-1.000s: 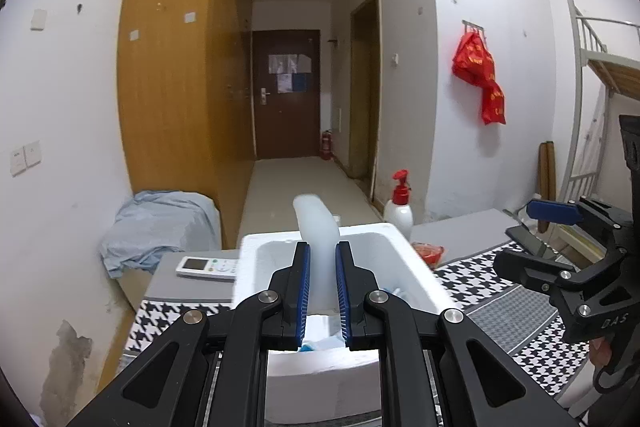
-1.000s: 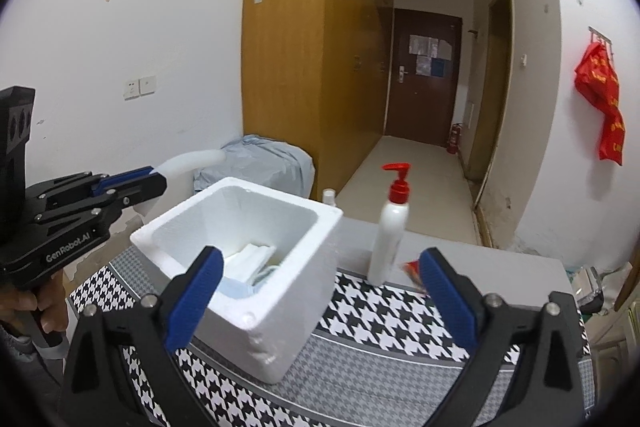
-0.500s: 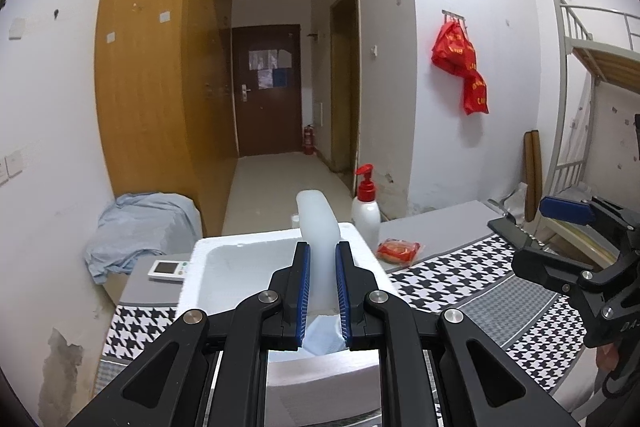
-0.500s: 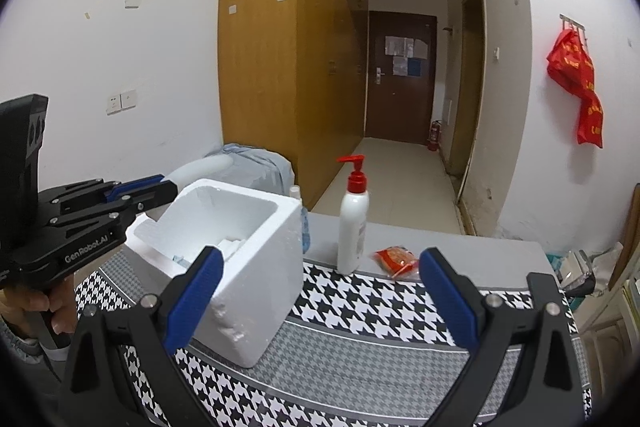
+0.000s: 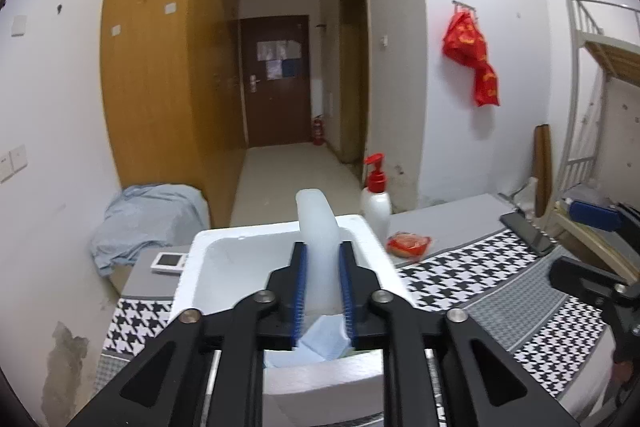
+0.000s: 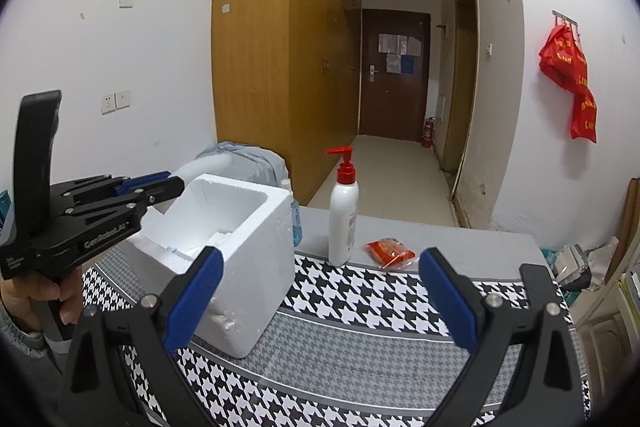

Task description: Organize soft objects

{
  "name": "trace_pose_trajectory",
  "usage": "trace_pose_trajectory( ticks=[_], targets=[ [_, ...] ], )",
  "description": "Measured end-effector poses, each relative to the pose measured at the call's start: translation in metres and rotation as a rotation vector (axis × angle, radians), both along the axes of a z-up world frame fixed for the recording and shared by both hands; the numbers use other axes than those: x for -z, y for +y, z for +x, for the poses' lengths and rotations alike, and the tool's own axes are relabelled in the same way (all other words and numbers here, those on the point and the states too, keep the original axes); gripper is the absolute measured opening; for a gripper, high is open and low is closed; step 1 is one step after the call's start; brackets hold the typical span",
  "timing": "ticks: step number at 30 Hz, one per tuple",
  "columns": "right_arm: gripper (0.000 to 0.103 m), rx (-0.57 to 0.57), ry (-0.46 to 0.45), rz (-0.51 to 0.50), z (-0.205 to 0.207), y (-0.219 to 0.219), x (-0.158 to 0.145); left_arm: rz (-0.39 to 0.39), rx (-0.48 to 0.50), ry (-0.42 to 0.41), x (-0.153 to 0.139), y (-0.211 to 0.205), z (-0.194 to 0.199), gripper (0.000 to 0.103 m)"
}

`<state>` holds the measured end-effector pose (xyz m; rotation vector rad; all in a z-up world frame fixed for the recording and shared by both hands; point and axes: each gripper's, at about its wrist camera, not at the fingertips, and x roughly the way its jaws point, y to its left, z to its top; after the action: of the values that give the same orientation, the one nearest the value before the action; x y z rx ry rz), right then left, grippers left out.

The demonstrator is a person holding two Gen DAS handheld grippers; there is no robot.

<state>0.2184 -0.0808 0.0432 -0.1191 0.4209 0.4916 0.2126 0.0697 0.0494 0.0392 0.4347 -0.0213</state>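
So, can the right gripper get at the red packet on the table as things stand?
Probably yes. The right gripper is open and empty, and the red packet lies in the open on the table, ahead between its fingers. The pump bottle stands beside the packet, not in front.

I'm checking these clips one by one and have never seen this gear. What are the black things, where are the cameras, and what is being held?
A person holds hand-held tongs in each hand, and a wide-angle camera on each looks along its fingers. One picture comes from the left tongs, the other from the right tongs, which are open and empty. On the houndstooth cloth stand a white foam box, a pump bottle and a red packet. The left tongs hold a pale soft strip over the box. Their jaws have just been opening, but the pads seem to touch the strip.
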Motion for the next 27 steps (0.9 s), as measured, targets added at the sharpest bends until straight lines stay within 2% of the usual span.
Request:
trace_pose_trajectory(
  ticks=[2, 3, 4, 5, 6, 7, 10, 19, 27],
  targets=[
    [0.100, 0.000, -0.001, 0.001, -0.001, 0.000, 0.001, 0.003, -0.024, -0.005, 0.001, 0.003, 0.001, 0.025],
    [0.100, -0.001, -0.002, 0.001, -0.001, 0.000, 0.001, 0.004, -0.031, -0.011, 0.001, 0.005, 0.002, 0.033],
    [0.100, -0.001, -0.002, 0.001, -0.001, 0.000, 0.001, 0.003, -0.038, -0.014, 0.001, 0.006, 0.002, 0.051],
    [0.100, -0.001, -0.002, 0.001, 0.000, 0.000, 0.001, 0.005, -0.053, -0.021, 0.000, 0.006, 0.002, 0.064],
    [0.100, 0.000, -0.002, 0.000, -0.001, 0.000, 0.001, 0.014, -0.068, -0.038, -0.001, 0.006, -0.001, 0.089],
    [0.100, 0.002, -0.003, 0.000, -0.001, -0.001, 0.001, 0.016, -0.072, -0.054, -0.002, 0.007, -0.002, 0.098],
    [0.100, 0.006, -0.005, 0.002, -0.002, -0.001, 0.000, 0.030, -0.081, -0.083, -0.004, 0.005, -0.006, 0.102],
    [0.100, 0.005, -0.005, -0.001, -0.004, -0.001, 0.000, 0.027, -0.086, -0.082, -0.005, 0.005, -0.006, 0.102],
    [0.100, -0.009, -0.011, 0.001, -0.007, 0.003, -0.001, 0.039, -0.127, -0.095, -0.010, 0.012, -0.018, 0.102]
  ],
)
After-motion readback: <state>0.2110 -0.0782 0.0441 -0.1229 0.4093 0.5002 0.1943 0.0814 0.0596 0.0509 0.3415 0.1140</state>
